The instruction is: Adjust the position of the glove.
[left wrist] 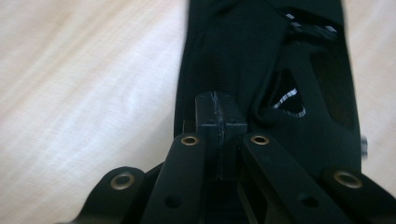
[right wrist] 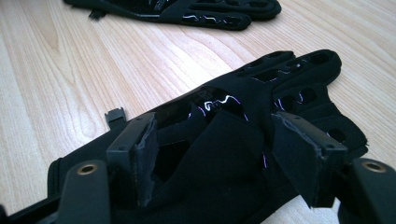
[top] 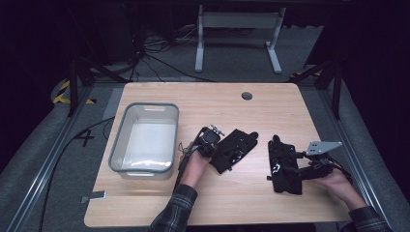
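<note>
- My left fingers point(left wrist: 219, 123) are clenched together, tips over the cuff end of the left black fabric glove with cut-out slots point(top: 235, 149), near the middle of the light wooden table point(top: 261, 203).
- My right fingers point(right wrist: 233, 158) stand apart, straddling a raised fold of the second black slotted glove point(right wrist: 289, 84); whether the pads pinch it, I cannot tell.
- That glove lies flat toward the table's right edge.
- A grey-rimmed clear plastic bin point(top: 116, 140) sits by the left edge.

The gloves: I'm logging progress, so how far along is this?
Done: nothing yet; the clear bin holds no glove. In hand: the left hand-held gripper is shut over the left glove, whether pinching it I can't tell; the right hand-held gripper straddles the right glove, jaws apart. Left: probably lifting both gloves.
</note>
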`<state>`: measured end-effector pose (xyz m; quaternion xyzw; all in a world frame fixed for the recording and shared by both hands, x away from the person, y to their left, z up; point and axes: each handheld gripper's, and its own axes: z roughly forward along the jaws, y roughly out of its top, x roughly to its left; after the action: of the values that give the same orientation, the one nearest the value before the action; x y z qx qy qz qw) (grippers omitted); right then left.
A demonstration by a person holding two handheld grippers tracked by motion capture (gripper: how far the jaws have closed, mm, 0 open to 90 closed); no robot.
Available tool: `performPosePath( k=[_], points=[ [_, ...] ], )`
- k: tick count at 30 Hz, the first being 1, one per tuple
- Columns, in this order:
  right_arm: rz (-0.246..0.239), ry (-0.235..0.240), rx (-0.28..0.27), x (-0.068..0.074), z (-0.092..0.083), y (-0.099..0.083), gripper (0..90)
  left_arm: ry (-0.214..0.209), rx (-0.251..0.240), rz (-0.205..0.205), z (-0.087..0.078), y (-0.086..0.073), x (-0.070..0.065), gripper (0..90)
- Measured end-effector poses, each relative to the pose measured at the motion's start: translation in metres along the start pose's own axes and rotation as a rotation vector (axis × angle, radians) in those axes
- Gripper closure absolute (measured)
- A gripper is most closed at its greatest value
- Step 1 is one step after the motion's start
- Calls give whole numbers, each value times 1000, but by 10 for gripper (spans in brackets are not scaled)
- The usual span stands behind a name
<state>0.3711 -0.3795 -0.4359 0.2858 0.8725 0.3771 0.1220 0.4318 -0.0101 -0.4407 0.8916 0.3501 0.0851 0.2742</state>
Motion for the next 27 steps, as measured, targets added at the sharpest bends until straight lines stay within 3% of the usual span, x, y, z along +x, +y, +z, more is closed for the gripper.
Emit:
performPosePath(
  k=[10,17,23,27],
  points=[
    [7,-7,3,-2,-1,-2,325,-109,-24,45,-10,-24,-33,899],
    [15,-7,4,-4,-2,-4,338,-163,-35,68,-13,-34,-51,898],
    [29,0,2,-6,-4,-5,407,-147,-97,80,-21,-29,-56,898],
    [47,-12,-7,-9,-8,-6,596,-114,-146,78,-24,-18,-48,898]
  ],
)
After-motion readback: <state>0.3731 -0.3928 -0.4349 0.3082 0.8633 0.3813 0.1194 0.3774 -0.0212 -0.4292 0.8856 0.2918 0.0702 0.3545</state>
